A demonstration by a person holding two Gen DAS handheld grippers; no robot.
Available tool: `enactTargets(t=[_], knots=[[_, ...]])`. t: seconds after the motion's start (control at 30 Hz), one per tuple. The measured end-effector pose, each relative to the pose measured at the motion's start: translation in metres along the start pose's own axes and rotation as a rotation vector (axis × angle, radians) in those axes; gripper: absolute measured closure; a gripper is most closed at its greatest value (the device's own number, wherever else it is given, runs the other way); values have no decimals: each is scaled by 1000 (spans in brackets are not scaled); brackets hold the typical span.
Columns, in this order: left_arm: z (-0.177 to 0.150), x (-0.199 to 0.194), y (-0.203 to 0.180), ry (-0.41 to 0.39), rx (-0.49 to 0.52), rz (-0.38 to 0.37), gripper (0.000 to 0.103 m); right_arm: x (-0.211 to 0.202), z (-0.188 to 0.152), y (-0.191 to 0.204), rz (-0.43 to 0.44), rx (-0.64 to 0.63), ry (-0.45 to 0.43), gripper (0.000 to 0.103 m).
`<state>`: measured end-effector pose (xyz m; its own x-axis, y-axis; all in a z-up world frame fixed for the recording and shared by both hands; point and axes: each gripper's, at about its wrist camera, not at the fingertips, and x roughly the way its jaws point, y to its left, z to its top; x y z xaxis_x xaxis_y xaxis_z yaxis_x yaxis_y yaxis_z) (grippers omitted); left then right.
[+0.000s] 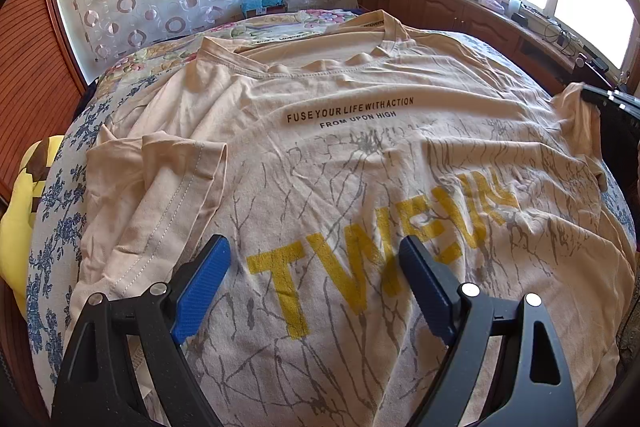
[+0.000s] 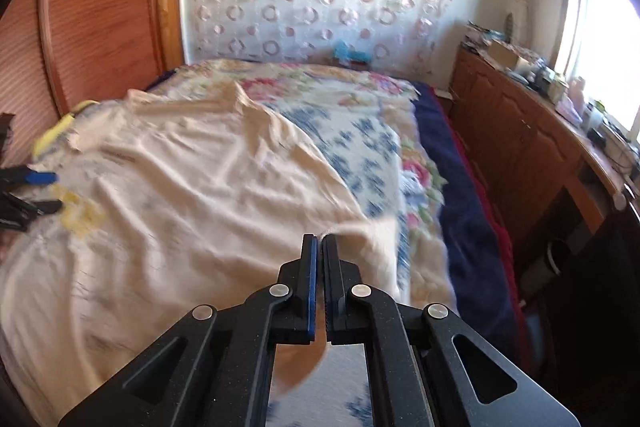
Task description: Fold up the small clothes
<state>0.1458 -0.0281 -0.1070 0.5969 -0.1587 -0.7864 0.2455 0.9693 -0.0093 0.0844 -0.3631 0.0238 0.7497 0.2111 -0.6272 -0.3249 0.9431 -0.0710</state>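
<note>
On the bed (image 1: 60,195), shirt (image 1: 340,155) spread front up. Right tool (image 2: 320,237), jaws pressed together, pinches the sleeve edge (image 2: 360,227); left tool (image 1: 316,247) hangs spread over the chest print. Carry the sleeve inward in a flat arc, keeping the cloth taut and unbunched.

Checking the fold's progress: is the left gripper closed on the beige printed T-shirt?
No: the left gripper hovers with its blue-padded jaws wide apart above the beige printed T-shirt, gripping nothing.

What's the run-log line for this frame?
task: fold shirt | left gripper: open, over T-shirt print | right gripper: shut on sleeve | left sleeve: already folded in
</note>
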Motion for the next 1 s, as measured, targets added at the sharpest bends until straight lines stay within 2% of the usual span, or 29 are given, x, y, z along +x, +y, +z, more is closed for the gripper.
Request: enactTargets(t=[0.17, 0.4, 0.47, 0.5, 0.53, 0.6, 0.8, 1.0], knots=[[-1, -7, 4, -11, -28, -16, 16, -12, 38, 44, 129, -63, -78, 101], [-1, -48, 6, -124, -68, -58, 16, 1, 72, 103, 351, -104, -96, 100], [0, -56, 5, -146, -65, -61, 16, 5, 75, 103, 343, -105, -100, 89], [-1, -59, 4, -155, -64, -62, 16, 7, 75, 99, 324, -100, -100, 71], [-1, -62, 3, -167, -63, -65, 16, 8, 73, 93, 316, -85, -98, 62], [-2, -65, 2, -178, -66, -76, 16, 10, 69, 83, 323, -59, -90, 62], [-3, -67, 2, -189, -77, -83, 16, 12, 47, 67, 209, -50, -4, 62], [-6, -64, -3, -181, -79, -90, 16, 25, 29, 67, 170, -40, 84, 62]])
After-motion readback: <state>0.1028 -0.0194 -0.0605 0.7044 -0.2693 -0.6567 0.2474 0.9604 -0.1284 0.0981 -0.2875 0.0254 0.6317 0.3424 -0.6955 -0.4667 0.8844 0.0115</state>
